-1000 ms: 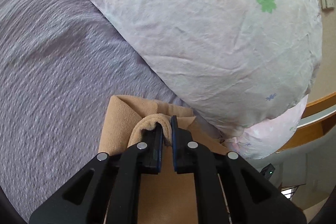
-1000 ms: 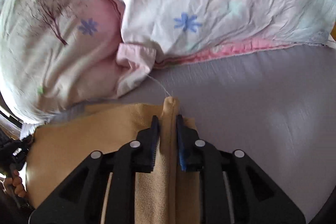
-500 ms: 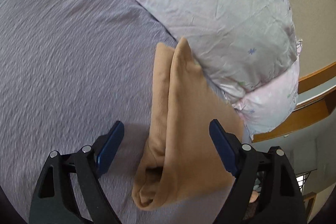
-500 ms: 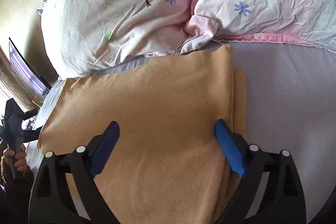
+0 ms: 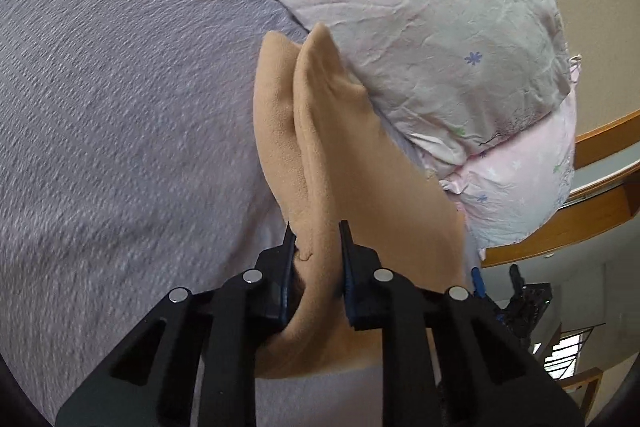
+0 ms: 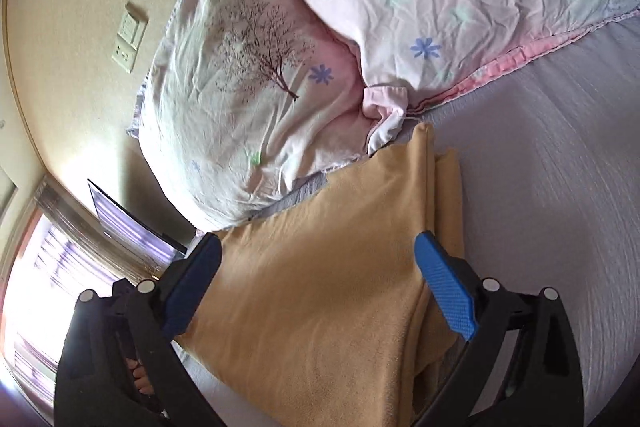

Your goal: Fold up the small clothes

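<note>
A tan fleece garment [image 5: 320,147] lies folded on the grey bedsheet [image 5: 120,87], beside the pillows. In the left wrist view my left gripper [image 5: 316,239] is shut on the near folded edge of the garment, which bulges between the blue pads. In the right wrist view the same tan garment [image 6: 320,287] lies flat below my right gripper [image 6: 320,267]. The right gripper's jaws stand wide open above the cloth, holding nothing.
Two pink-white floral pillows [image 6: 280,67] lie against the wall just past the garment; one also shows in the left wrist view [image 5: 420,27]. Wall switches [image 6: 128,39] are on the beige wall. A wooden bed frame [image 5: 580,195] borders the bed at right. Grey sheet [image 6: 540,187] extends to the right.
Both grippers let go of the garment and pulled back half a second ago. Since then the left gripper has shut on the garment's near fold; the right gripper stays open and has tilted.
</note>
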The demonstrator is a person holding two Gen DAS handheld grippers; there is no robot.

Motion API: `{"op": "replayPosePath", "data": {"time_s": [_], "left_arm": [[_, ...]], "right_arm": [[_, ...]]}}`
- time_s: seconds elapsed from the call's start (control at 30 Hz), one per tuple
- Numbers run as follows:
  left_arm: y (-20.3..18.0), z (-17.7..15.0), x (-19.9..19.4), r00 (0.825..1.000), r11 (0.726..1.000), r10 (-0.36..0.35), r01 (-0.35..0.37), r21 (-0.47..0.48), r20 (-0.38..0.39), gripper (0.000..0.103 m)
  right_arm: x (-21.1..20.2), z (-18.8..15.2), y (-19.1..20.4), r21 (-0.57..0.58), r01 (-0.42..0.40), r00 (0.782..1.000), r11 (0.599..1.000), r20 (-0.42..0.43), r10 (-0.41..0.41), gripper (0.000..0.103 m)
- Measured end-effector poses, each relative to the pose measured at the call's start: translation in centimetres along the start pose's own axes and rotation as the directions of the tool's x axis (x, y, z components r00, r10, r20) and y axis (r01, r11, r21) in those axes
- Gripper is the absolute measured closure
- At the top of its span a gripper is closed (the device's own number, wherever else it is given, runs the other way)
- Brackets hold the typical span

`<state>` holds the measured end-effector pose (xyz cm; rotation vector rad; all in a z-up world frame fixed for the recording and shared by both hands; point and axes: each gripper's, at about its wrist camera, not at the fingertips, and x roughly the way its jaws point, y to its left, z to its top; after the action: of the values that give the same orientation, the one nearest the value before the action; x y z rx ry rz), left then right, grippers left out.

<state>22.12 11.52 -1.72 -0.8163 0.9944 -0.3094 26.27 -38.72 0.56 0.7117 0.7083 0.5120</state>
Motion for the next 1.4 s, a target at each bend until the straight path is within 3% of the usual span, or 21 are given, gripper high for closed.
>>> {"op": "replayPosePath", "data": {"time_s": [0.13,0.23,0.33,0.47,0.5,0.53,0.57,0.6,0.63,0.67,0.7,0.77,0.83,0.9,1.03,1.1,1.17,1.2,1.27,1.3,1.4], "left_arm": [[-6.2,0.4,-0.7,0.991,0.987,-0.137,0.135,0.088,0.014,0.085],[-12.9,-0.7,1.5,0.969,0.949,-0.244,0.249,0.192,-0.048,0.085],[-19.4,-3.9,7.0,0.935,0.9,-0.306,0.346,0.265,-0.182,0.085],[-23.7,-9.1,16.1,0.881,0.889,-0.239,0.368,0.273,-0.408,0.078],[-23.6,-9.6,17.1,0.864,0.891,-0.25,0.382,0.246,-0.437,0.078],[-23.3,-10.0,17.5,0.829,0.882,-0.309,0.433,0.185,-0.466,0.078],[-23.0,-10.0,17.2,0.808,0.871,-0.351,0.467,0.154,-0.473,0.078],[-22.8,-9.8,16.2,0.806,0.857,-0.371,0.488,0.164,-0.46,0.076],[-22.8,-9.5,14.6,0.827,0.845,-0.369,0.488,0.218,-0.423,0.06],[-22.6,-9.2,12.7,0.859,0.835,-0.354,0.469,0.289,-0.371,0.05],[-22.6,-9.2,11.1,0.888,0.826,-0.332,0.437,0.356,-0.319,0.032],[-22.4,-9.7,8.2,0.948,0.787,-0.241,0.317,0.529,-0.21,0.029],[-22.3,-10.8,7.5,0.972,0.75,-0.163,0.232,0.62,-0.167,0.029],[-21.8,-12.1,7.3,0.979,0.71,-0.112,0.2,0.676,-0.171,0.029],[-21.5,-16.5,8.1,0.99,0.576,-0.017,0.123,0.808,-0.138,0.029],[-20.8,-17.9,8.2,0.993,0.544,0.007,0.097,0.834,-0.12,0.029],[-20.1,-18.5,7.9,0.995,0.531,0.009,0.081,0.844,-0.101,0.028],[-20.0,-18.6,7.9,0.996,0.524,0.009,0.068,0.849,-0.085,0.027],[-19.7,-18.9,7.6,0.998,0.509,0.012,0.048,0.86,-0.063,0.025],[-19.6,-19.0,7.7,0.998,0.502,0.022,0.036,0.864,-0.054,0.024],[-19.0,-19.3,8.5,0.995,0.493,0.066,0.028,0.87,-0.069,0.024]], "right_arm": [[-1.4,0.4,0.0,0.005,-0.021,0.998,1.0,0.067,0.021,0.006],[-2.2,0.7,0.0,0.004,-0.012,0.994,1.0,0.108,0.011,0.006],[-2.6,1.0,-0.6,0.007,0.033,0.992,0.999,0.122,-0.034,0.006],[-2.6,1.1,-2.0,0.044,0.068,0.993,0.997,0.097,-0.072,0.006],[-2.7,1.1,-2.3,0.043,0.077,0.992,0.996,0.094,-0.081,0.006],[-2.9,1.2,-2.4,0.043,0.086,0.991,0.995,0.095,-0.09,0.006],[-3.1,1.3,-2.6,0.047,0.085,0.991,0.995,0.098,-0.09,0.006],[-3.2,1.4,-2.7,0.053,0.075,0.992,0.996,0.097,-0.08,0.006],[-3.2,1.4,-2.7,0.055,0.059,0.993,0.997,0.094,-0.064,0.006],[-3.2,1.5,-2.7,0.053,0.049,0.995,0.997,0.089,-0.054,0.006],[-2.9,1.5,-2.6,0.044,0.051,0.996,0.998,0.077,-0.054,0.006],[-2.0,1.3,-2.3,0.021,0.081,0.996,0.996,0.03,-0.082,0.006],[-1.0,1.0,-1.9,0.0,0.107,0.994,0.994,-0.012,-0.107,0.009],[-0.8,0.8,-1.3,-0.036,0.112,0.993,0.993,-0.022,-0.112,0.015],[-2.1,0.6,0.4,-0.122,0.067,0.998,0.99,0.01,-0.067,0.016],[-1.9,0.7,0.7,-0.155,0.106,0.994,0.982,0.021,-0.104,0.016],[-0.6,0.6,0.4,-0.162,0.144,0.988,0.976,-0.024,-0.15,0.018],[0.5,0.3,0.3,-0.172,0.162,0.983,0.972,-0.064,-0.175,0.025],[2.2,-0.2,0.5,-0.216,0.193,0.969,0.957,-0.11,-0.22,0.057],[2.7,-0.4,0.7,-0.247,0.233,0.959,0.941,-0.101,-0.264,0.097],[1.9,0.3,-0.2,-0.197,0.3,0.951,0.933,-0.014,-0.308,0.097]]}}
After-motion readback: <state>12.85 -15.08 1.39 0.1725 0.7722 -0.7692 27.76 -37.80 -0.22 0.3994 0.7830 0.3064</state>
